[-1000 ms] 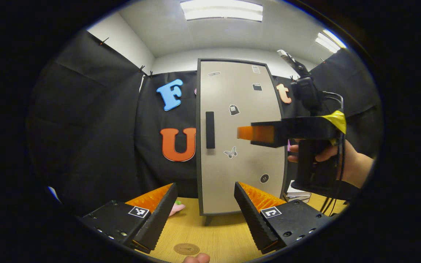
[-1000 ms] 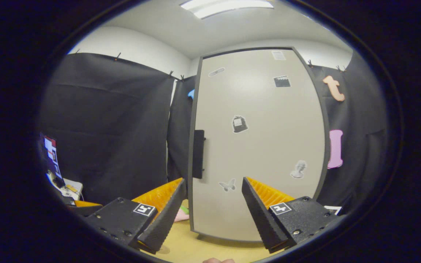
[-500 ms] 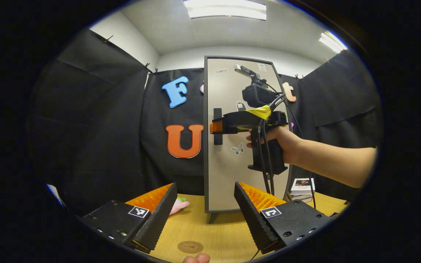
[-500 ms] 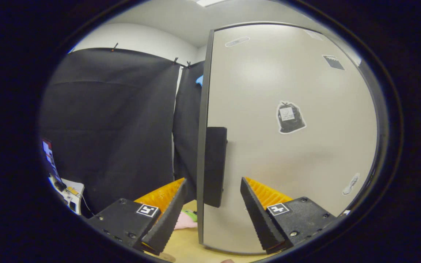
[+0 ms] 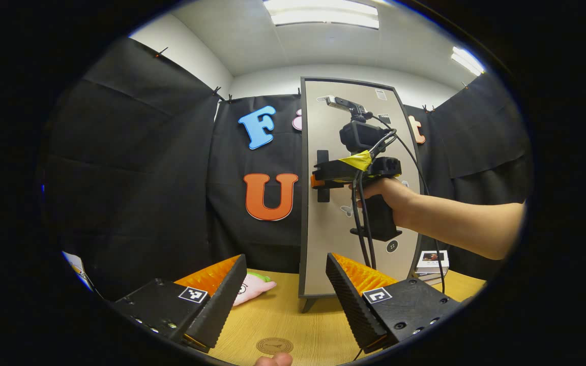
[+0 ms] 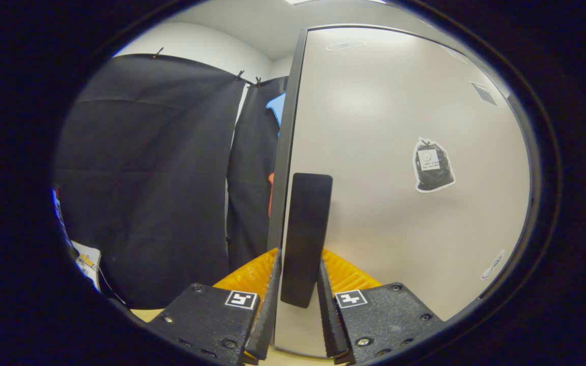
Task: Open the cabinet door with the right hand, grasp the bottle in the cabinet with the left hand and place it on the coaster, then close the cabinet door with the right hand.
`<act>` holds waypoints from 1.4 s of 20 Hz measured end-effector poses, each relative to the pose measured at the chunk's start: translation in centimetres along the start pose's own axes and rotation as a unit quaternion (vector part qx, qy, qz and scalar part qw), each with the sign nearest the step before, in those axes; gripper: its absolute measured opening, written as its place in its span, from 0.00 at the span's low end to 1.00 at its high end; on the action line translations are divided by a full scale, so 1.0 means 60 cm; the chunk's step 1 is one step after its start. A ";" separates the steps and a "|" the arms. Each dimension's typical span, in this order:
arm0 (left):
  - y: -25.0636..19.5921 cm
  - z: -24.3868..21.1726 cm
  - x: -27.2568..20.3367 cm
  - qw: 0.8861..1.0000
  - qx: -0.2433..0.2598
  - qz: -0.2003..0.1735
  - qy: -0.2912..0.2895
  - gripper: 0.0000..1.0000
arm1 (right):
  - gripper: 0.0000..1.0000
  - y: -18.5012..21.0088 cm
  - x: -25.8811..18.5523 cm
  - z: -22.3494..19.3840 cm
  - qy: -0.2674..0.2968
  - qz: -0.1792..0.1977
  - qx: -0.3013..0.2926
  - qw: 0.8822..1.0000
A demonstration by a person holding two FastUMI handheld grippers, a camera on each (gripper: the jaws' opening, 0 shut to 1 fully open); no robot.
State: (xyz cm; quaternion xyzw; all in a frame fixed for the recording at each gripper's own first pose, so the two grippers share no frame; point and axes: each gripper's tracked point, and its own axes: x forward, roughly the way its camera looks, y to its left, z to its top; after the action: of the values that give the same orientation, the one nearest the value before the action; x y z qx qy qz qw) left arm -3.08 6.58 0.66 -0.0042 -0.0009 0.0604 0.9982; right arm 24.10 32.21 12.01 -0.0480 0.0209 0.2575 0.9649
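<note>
Right gripper (image 6: 297, 300): jaws closed on both sides of the handle (image 6: 305, 234), low on it; door (image 6: 400, 168) still shut, so the bottle is unseen inside. Your grip looks sound. Pull straight back first, then follow the door's arc; don't twist, or the jaws may slide off the handle's lower end.

Left gripper (image 5: 279, 295): jaws wide, empty, hovering over the table (image 5: 298, 325) near the coaster (image 5: 274, 346). Keep it back: the door's free edge will likely sweep over the table toward it. A plush toy (image 5: 252, 285) lies beside the cabinet's foot.
</note>
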 end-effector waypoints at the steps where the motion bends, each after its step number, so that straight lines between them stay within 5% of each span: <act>1: 0.005 -0.002 0.002 1.000 0.001 0.002 0.000 0.95 | 0.38 -0.002 0.001 -0.003 0.008 -0.003 0.003 1.000; 7: 0.031 -0.007 0.012 1.000 0.001 0.014 0.002 0.95 | 0.21 -0.003 -0.001 -0.003 0.009 -0.002 0.026 1.000; 16: 0.077 -0.012 0.015 0.999 0.010 0.034 -0.007 0.95 | 0.20 0.006 -0.040 -0.006 0.000 0.042 0.028 0.999; 28: 0.043 -0.006 0.007 1.000 0.009 0.003 -0.008 0.95 | 0.20 -0.015 -0.106 -0.015 -0.005 0.079 0.024 0.997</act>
State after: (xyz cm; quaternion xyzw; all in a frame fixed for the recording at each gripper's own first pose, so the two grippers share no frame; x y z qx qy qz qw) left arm -2.97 9.22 0.31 0.0057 -0.0085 0.0637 0.9979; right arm 19.03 28.17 11.61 -0.0215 0.0257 0.3330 0.9423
